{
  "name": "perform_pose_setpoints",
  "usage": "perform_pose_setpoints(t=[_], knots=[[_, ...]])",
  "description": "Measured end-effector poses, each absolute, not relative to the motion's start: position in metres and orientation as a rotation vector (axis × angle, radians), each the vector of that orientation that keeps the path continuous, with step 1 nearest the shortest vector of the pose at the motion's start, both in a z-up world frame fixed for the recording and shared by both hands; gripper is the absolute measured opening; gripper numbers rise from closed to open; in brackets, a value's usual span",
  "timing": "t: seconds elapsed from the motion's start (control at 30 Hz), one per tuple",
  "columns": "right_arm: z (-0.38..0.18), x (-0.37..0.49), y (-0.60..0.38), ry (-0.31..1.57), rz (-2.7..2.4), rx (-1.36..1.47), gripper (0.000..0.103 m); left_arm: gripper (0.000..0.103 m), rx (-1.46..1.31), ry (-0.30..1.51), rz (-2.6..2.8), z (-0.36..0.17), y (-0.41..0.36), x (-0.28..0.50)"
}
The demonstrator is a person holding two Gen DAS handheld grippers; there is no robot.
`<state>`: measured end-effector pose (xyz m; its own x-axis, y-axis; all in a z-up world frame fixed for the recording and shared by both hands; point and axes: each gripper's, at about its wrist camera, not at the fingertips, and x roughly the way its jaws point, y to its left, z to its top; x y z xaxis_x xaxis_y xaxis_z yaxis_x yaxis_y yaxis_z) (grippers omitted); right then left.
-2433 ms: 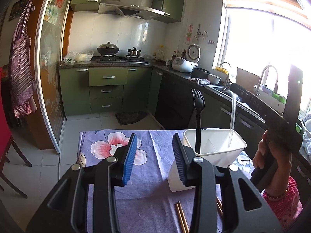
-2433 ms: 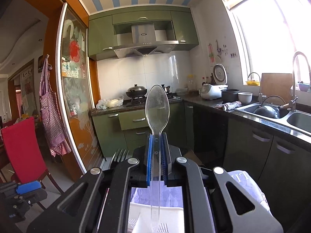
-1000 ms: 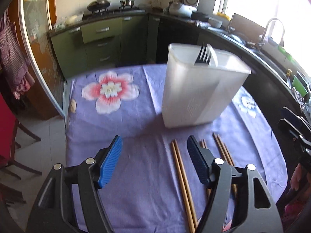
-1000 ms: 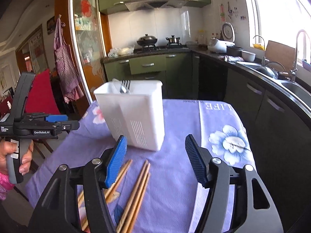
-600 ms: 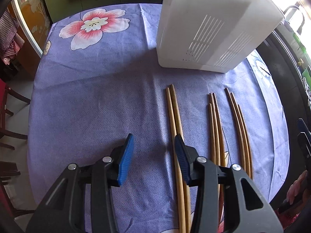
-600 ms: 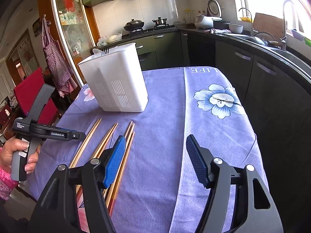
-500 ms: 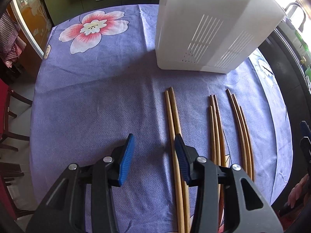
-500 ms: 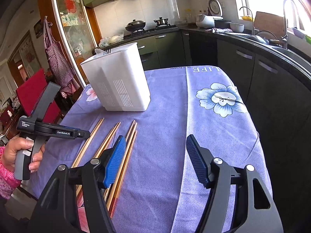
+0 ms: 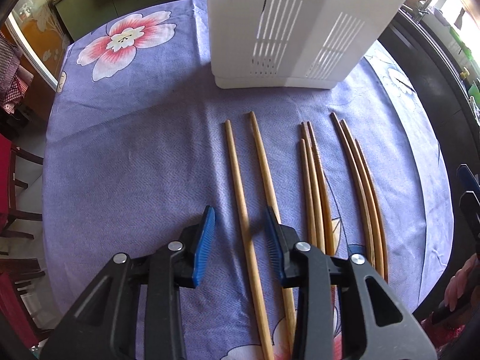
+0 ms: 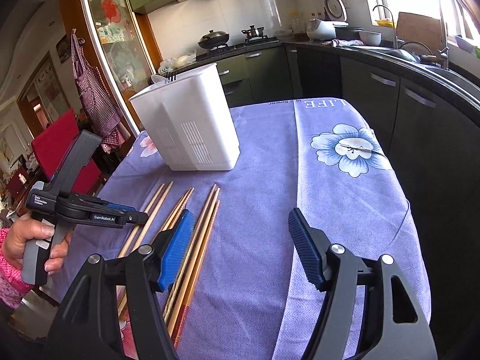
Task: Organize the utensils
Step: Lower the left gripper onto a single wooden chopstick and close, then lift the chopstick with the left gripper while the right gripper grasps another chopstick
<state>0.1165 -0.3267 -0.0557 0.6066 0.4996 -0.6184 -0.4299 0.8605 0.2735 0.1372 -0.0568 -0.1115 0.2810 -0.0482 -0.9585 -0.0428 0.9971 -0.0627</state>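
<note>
Bench [image 9: 126, 156]: rounded top under a purple woven cloth [image 10: 270, 210] printed with flowers, its near and right edges curving away to dark floor and dark cabinets. White plastic caddy [image 9: 294, 24]: boxy, slotted vents in its walls, standing upright toward the far side of the bench; fork tines [image 10: 171, 75] and a pale spoon bowl show above its rim. Chopsticks [image 9: 312, 186]: slim, tapered wooden sticks lying flat on the cloth in front of the caddy, tips toward it, in three loose groups — two pale ones, then a darker cluster, then a curved-looking set nearest the right edge. Left gripper [image 9: 240, 234]: black frame, ribbed blue pads, fingers apart and low over the cloth, one pale chopstick [image 9: 240, 198] running between them, its partner passing under the right-hand finger. Right gripper [image 10: 240, 240]: same make, fingers wide apart and holding nothing, over bare cloth just right of the chopsticks. Open cloth lies left of the pale pair and right of the caddy.
</note>
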Motion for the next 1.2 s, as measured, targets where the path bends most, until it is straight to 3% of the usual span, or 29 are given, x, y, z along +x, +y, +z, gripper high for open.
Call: perform_pose_setpoints(t=[0.07, 0.2, 0.3, 0.57, 0.73, 0.83, 1.0, 1.2], knots=[[-0.056, 0.116, -0.326, 0.745, 0.541, 0.101, 0.066, 0.03, -0.068, 1.285, 0.003, -0.111, -0.06, 0.136], [-0.055, 0.115, -0.325, 0.743, 0.545, 0.1, 0.067, 0.009, -0.063, 1.28, 0.028, -0.112, -0.06, 0.14], [-0.055, 0.116, -0.322, 0.752, 0.544, 0.093, 0.071, 0.008, -0.06, 1.279, 0.026, -0.111, -0.06, 0.14], [-0.065, 0.14, -0.291, 0.875, 0.577, 0.025, 0.069, 0.007, -0.048, 1.28, 0.02, -0.111, -0.053, 0.136], [-0.092, 0.168, -0.267, 1.049, 0.615, 0.013, 0.038, 0.006, -0.068, 1.272, 0.021, -0.113, -0.03, 0.134], [-0.105, 0.181, -0.256, 1.12, 0.612, 0.001, 0.026, 0.006, -0.091, 1.253, 0.008, -0.111, -0.02, 0.134], [-0.113, 0.187, -0.241, 1.161, 0.592, -0.05, 0.019, 0.006, -0.101, 1.243, -0.013, -0.11, -0.017, 0.136], [-0.113, 0.185, -0.227, 1.174, 0.58, -0.115, 0.019, 0.006, -0.085, 1.253, -0.027, -0.112, -0.018, 0.133]])
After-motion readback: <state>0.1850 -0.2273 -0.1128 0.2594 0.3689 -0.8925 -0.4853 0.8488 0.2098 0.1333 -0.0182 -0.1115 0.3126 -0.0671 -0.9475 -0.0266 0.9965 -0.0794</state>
